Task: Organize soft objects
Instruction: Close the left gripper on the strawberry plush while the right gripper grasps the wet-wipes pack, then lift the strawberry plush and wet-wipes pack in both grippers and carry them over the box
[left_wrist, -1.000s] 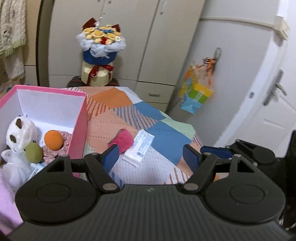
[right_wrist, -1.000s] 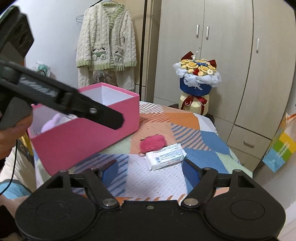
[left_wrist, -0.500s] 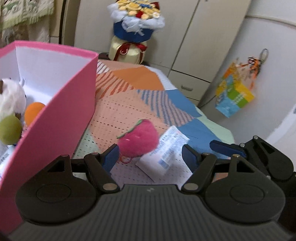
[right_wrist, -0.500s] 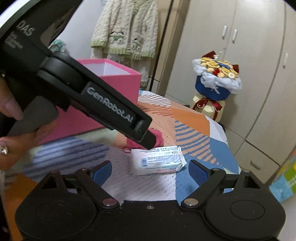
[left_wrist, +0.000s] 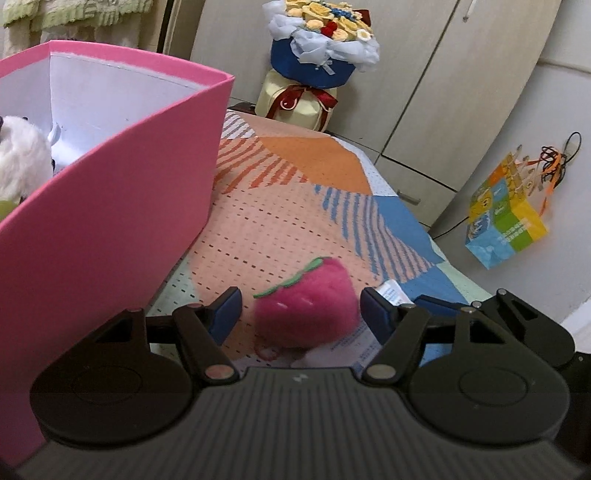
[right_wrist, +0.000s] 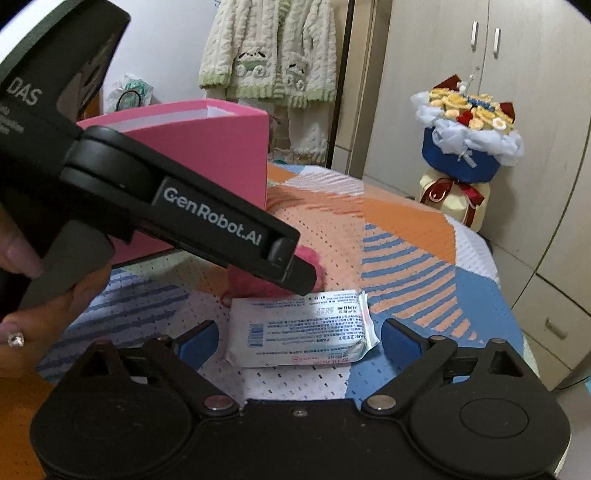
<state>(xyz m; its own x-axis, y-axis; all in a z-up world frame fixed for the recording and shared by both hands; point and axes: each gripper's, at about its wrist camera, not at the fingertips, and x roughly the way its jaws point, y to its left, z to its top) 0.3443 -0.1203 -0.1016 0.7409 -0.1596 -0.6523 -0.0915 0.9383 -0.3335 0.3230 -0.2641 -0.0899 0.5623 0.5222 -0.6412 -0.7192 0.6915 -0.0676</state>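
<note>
Down low over the patchwork tablecloth (left_wrist: 295, 206), the left gripper (left_wrist: 300, 314) has its blue-padded fingers spread wide on either side of the pink plush strawberry (left_wrist: 308, 314), which sits between them without either pad visibly touching it. The strawberry lies on the cloth near the front edge, just beside the pink box (left_wrist: 110, 206) that stands along the left side. A white plush toy (left_wrist: 20, 166) shows inside the box against its left wall. The white tissue packet (right_wrist: 301, 326) lies flat on the cloth, touching the strawberry's near side. The right gripper (right_wrist: 301, 338) is also spread wide, its fingers flanking the packet at a gap and holding nothing. In the right wrist view the left gripper's black body crosses over the strawberry (right_wrist: 273, 277) and hides most of it. Past the far edge of the cloth a flower bouquet (left_wrist: 321, 40) stands before the wardrobe (left_wrist: 424, 92).
</note>
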